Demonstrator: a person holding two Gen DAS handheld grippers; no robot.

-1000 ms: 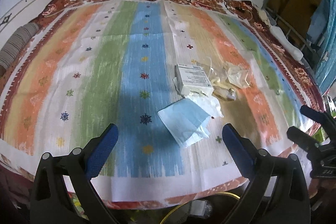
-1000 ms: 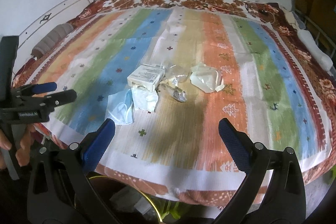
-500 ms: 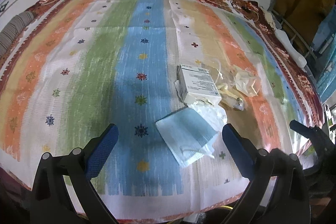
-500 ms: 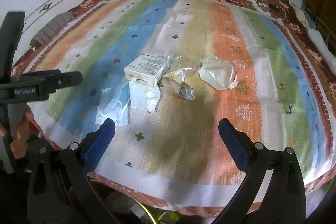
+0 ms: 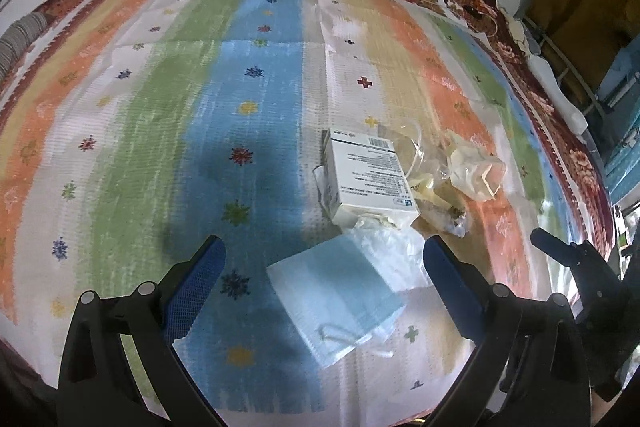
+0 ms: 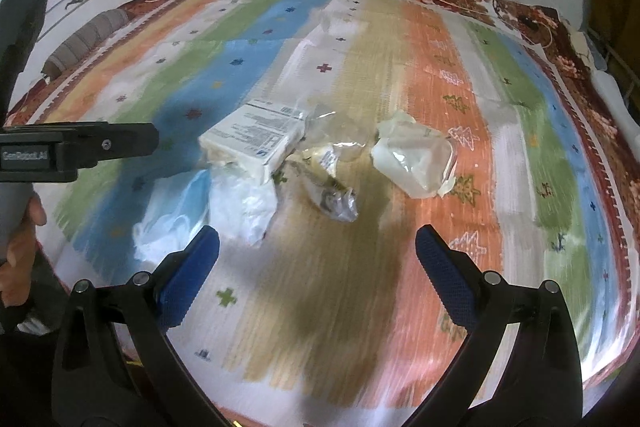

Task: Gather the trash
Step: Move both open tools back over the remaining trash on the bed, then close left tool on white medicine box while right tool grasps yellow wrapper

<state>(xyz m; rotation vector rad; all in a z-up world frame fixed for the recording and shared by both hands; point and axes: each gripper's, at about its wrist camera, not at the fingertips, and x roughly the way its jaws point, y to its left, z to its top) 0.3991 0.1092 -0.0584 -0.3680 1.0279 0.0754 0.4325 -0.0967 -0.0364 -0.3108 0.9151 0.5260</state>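
From the left wrist camera, the left hand-held gripper [image 5: 322,269] is wide open with nothing in it, right over the blue face mask [image 5: 334,301] on the bed [image 5: 120,87]. The mask is thin and flat, so the fingers may slide over it or pinch the striped sheet [image 5: 248,59] instead.

From the right wrist camera, the right hand-held gripper [image 6: 318,253] is wide open and empty too. The white box [image 6: 256,141], crinkly wrapper [image 6: 334,201] and clear packet [image 6: 416,161] lie in a close pile, so a grab may knock others away.
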